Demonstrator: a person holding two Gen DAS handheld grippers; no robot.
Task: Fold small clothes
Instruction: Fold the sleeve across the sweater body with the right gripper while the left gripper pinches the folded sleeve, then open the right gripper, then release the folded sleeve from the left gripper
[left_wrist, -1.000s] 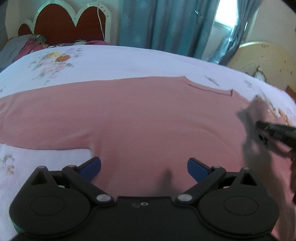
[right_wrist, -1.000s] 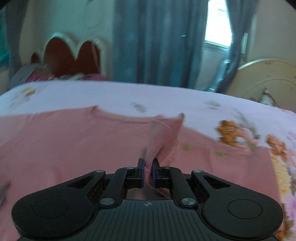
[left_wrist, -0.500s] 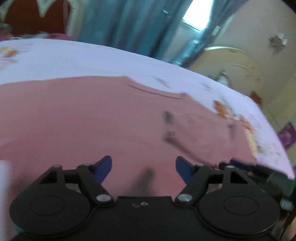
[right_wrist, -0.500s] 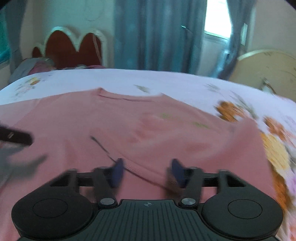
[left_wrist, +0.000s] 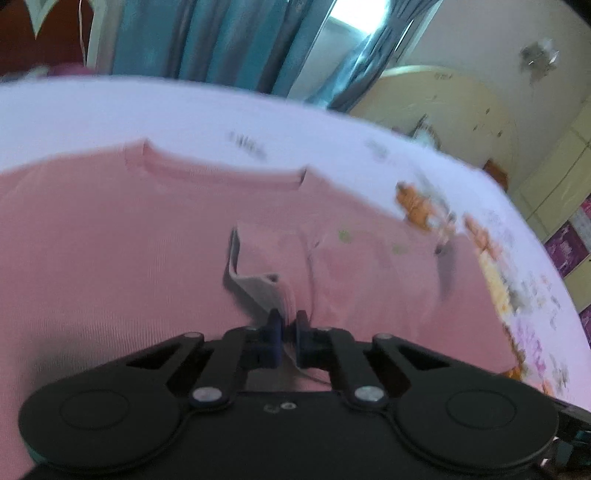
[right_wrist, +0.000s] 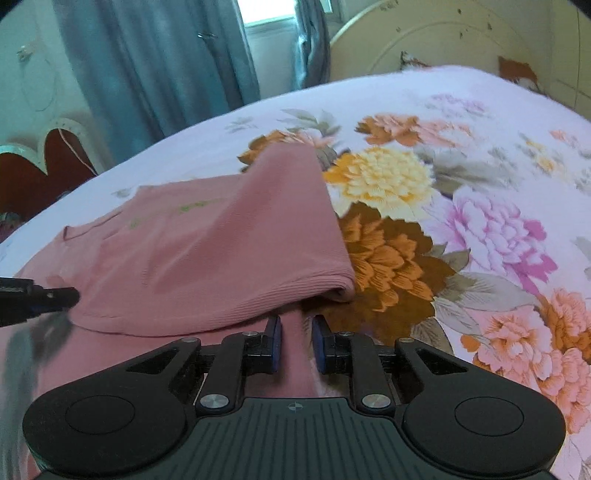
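my left gripper (left_wrist: 287, 332) has its blue pads pinched together on a thin ridge of the pink knit top (left_wrist: 110, 258), a small tuck of fabric rising between the pads, so i read this as a grip taken to carry that part of the garment over for a fold. my right gripper (right_wrist: 296, 341) is not gripping yet: its jaws are closing with a narrow gap left, and the strip of pink cloth seen between them lies under the pads, with no pinch that i can make out. i judge it is settling onto the hem just below the folded-over sleeve (right_wrist: 258, 236), whose ribbed cuff (right_wrist: 343, 286) lies on top of the body of the top, close ahead of my right fingertips. in the right wrist view the tip of the left gripper shows at the left edge, resting on the same cloth, so both tools work one side of the garment together. the top lies spread flat on the floral bedsheet (right_wrist: 480, 229), neckline (left_wrist: 221, 173) towards the far edge of the bed, and the sleeve is already turned in across the chest. beyond the bed hang teal curtains (right_wrist: 155, 74) beside a bright window, with a scalloped red headboard (right_wrist: 48, 155) to the left. the left wrist view is blurred, so finer folds there are hard to tell
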